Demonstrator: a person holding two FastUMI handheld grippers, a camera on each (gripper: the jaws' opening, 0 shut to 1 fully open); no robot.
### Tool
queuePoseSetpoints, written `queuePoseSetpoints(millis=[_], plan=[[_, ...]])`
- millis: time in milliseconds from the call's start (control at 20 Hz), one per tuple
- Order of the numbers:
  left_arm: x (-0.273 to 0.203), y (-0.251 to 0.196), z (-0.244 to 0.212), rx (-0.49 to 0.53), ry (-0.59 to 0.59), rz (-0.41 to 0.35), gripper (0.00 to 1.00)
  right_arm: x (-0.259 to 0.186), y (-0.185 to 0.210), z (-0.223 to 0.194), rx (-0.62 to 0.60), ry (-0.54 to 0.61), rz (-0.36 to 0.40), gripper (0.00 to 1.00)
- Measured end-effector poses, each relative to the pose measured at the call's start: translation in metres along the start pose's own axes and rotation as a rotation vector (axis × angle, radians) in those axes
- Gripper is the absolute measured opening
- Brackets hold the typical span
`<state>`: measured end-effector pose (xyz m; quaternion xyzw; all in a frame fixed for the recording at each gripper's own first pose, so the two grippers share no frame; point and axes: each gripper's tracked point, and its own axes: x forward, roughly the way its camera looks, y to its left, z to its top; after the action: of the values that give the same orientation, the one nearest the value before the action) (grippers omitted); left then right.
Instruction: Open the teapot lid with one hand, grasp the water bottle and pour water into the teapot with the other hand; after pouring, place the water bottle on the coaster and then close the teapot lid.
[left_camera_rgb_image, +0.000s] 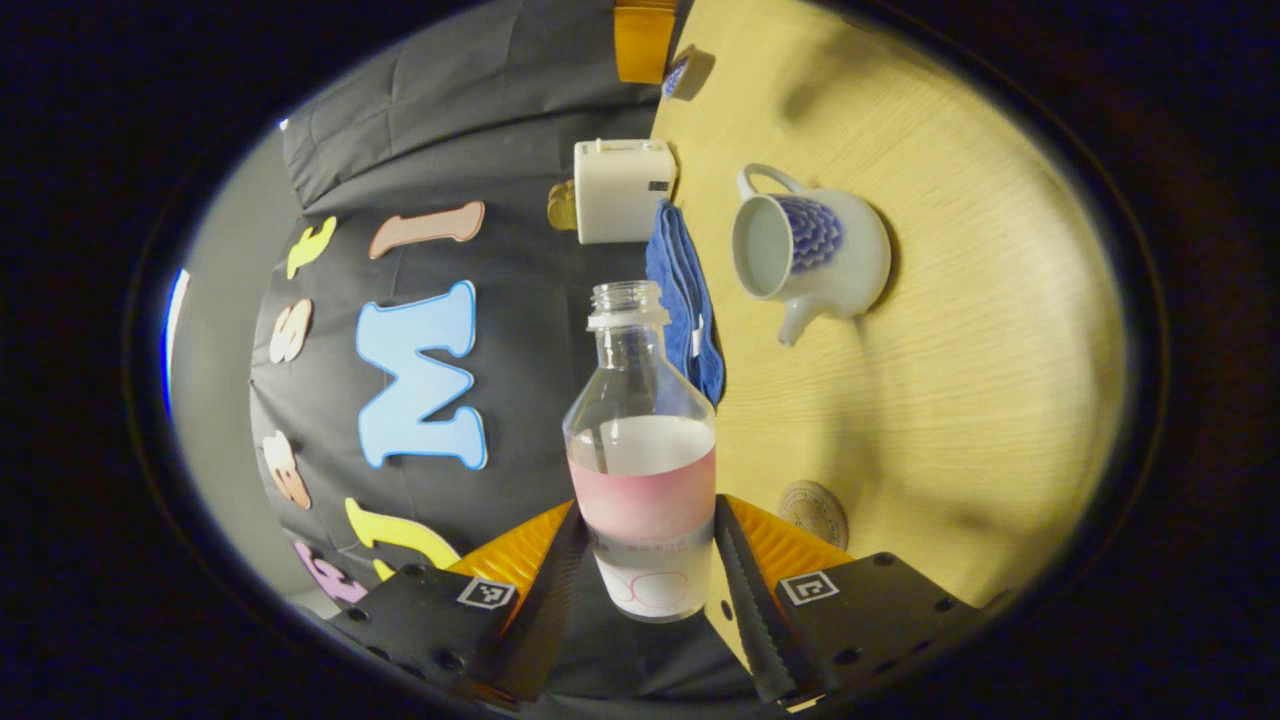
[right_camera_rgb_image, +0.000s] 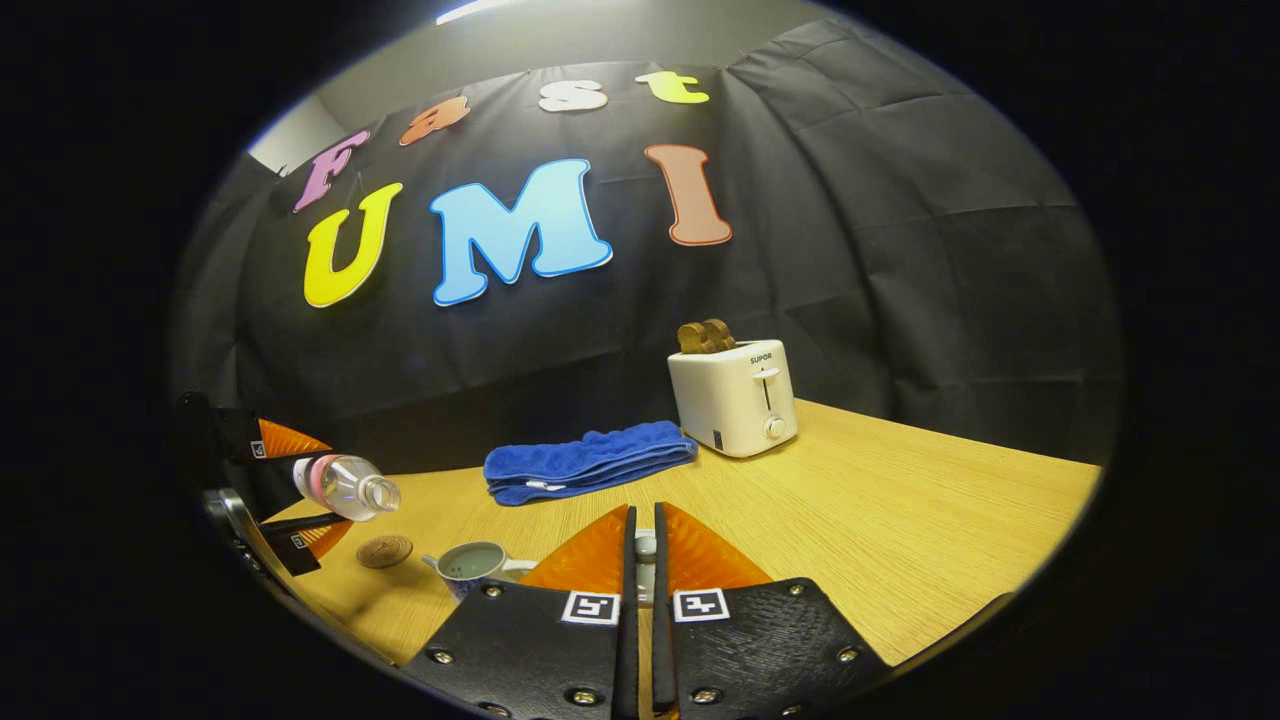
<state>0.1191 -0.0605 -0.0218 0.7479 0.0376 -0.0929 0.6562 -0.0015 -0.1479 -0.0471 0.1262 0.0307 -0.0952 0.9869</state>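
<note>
My left gripper (left_camera_rgb_image: 650, 560) is clamped on the bottle (left_camera_rgb_image: 642, 450), uncapped and tipped toward the open teapot (left_camera_rgb_image: 810, 250), which sits on bare tabletop (left_camera_rgb_image: 950, 420) with free wood around it and the coaster (left_camera_rgb_image: 814, 512) nearby. My right gripper (right_camera_rgb_image: 644, 548) is pinched nearly closed on a small pale thing, likely the lid. Its view adds the toaster (right_camera_rgb_image: 735, 398), marked SUPOR, and the towel (right_camera_rgb_image: 585, 460) near the back edge.
</note>
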Motion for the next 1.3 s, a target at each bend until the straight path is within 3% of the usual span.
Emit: queuePoseSetpoints(millis=[250, 700, 1300], plan=[[0.001, 0.007, 0.000, 0.109, 0.010, 0.005, 0.87, -0.002, -0.002, 0.000, 0.020, -0.001, 0.007, 0.05], [0.004, 0.023, 0.007, 0.217, 0.011, 0.026, 0.87, -0.004, -0.002, 0.003, 0.034, -0.009, 0.019, 0.05], [0.004, 0.031, 0.008, 0.289, 0.011, 0.025, 0.87, -0.006, -0.003, 0.006, 0.045, -0.012, 0.023, 0.05]])
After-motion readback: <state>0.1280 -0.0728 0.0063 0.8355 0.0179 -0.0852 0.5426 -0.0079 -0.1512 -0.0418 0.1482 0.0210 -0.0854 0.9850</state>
